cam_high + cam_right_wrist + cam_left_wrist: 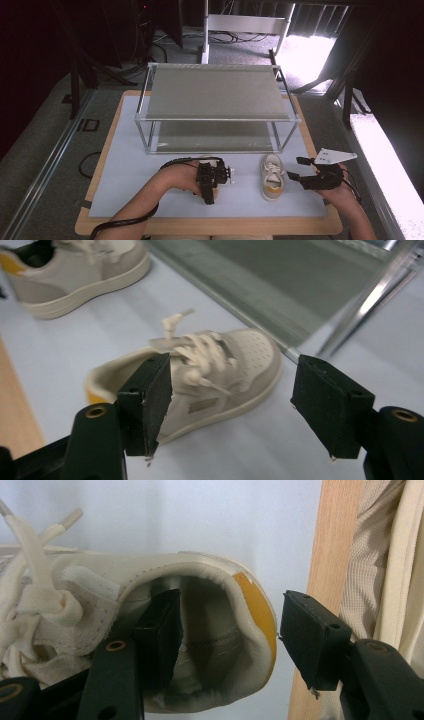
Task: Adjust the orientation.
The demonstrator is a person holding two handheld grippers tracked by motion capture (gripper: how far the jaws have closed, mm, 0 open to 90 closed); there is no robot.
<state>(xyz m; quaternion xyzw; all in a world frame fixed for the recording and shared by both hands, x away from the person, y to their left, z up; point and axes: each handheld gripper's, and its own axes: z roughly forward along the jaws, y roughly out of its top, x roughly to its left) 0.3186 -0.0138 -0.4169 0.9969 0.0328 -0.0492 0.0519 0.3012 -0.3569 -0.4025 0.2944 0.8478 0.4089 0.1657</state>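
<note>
Two cream sneakers with yellow heel patches are counted, along with two hand-held grippers and one metal rack with two grey shelves [215, 92]. Everything is carried on a pale blue mat [150, 175] laid over a wooden worktop [210, 227], beyond which a dark room with cables on the floor and a bright patch of light at the right is seen. The left sneaker [150, 605] is found under the left hand-held gripper [209, 182], just in front of the rack; one jaw is placed inside the shoe's opening and the other outside the yellow heel, with a clear gap left between that outer pad and the heel, so nothing is clamped. The right sneaker [271, 177] is set flat on the mat, toe towards the rack, just beside the right hand-held gripper [300, 170], whose jaws are held partly apart with nothing between them.
</note>
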